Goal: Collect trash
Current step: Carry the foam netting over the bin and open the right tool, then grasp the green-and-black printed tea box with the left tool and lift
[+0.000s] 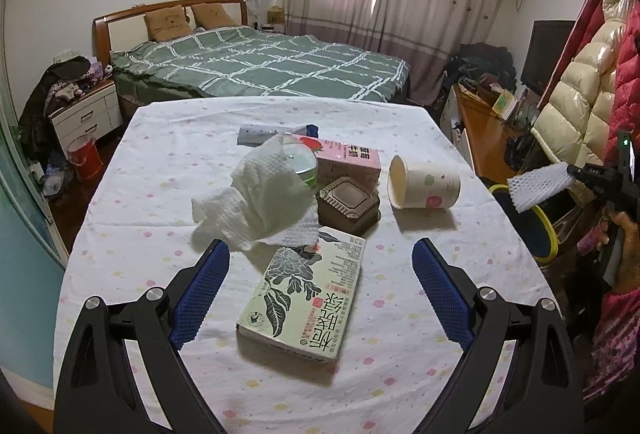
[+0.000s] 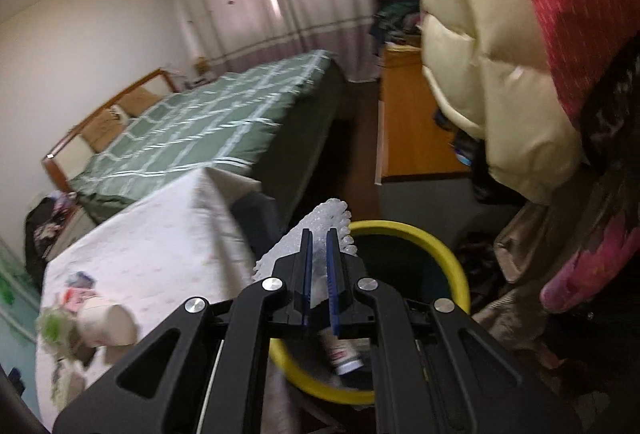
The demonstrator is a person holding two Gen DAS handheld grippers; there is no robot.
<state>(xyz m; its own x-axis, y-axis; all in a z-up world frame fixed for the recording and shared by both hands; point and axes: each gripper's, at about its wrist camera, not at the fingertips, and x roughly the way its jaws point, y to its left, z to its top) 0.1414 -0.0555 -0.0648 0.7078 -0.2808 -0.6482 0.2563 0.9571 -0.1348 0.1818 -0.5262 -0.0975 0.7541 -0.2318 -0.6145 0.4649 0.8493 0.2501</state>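
The table (image 1: 400, 122), under a pale dotted cloth, serves as the landmark. Beyond its far left corner, on the floor, stands a red bucket (image 1: 85, 156) beside a white nightstand (image 1: 86, 114). Behind the table lies a bed (image 1: 260, 62) with a green checked cover.

On the table, left of centre, a crumpled white paper towel (image 1: 256, 200) drapes over a round green-rimmed container (image 1: 306, 160). Just behind them lies a grey-white power strip (image 1: 258, 134). Near the table's front edge, a printed flat box (image 1: 304, 298) lies lengthwise, its far end partly under the towel. Above it sits a brown square plastic tray (image 1: 348, 204), and behind that a pink carton (image 1: 348, 158). To the right of the tray, a paper cup (image 1: 424, 186) lies on its side, mouth facing left.

The left gripper (image 1: 320, 274) hovers over the table's near end with its blue-padded fingers spread wide, holding nothing, the flat box between them.

Past the table's right edge, a yellow-rimmed trash bin (image 2: 452, 258) stands on the floor; a small bottle-like item shows inside it in the right wrist view, blurred. The right gripper (image 2: 318, 254) is clenched on a white foam net sleeve (image 2: 328, 222), held above the bin's rim nearest the table. Puffy coats (image 2: 480, 74) hang further right.
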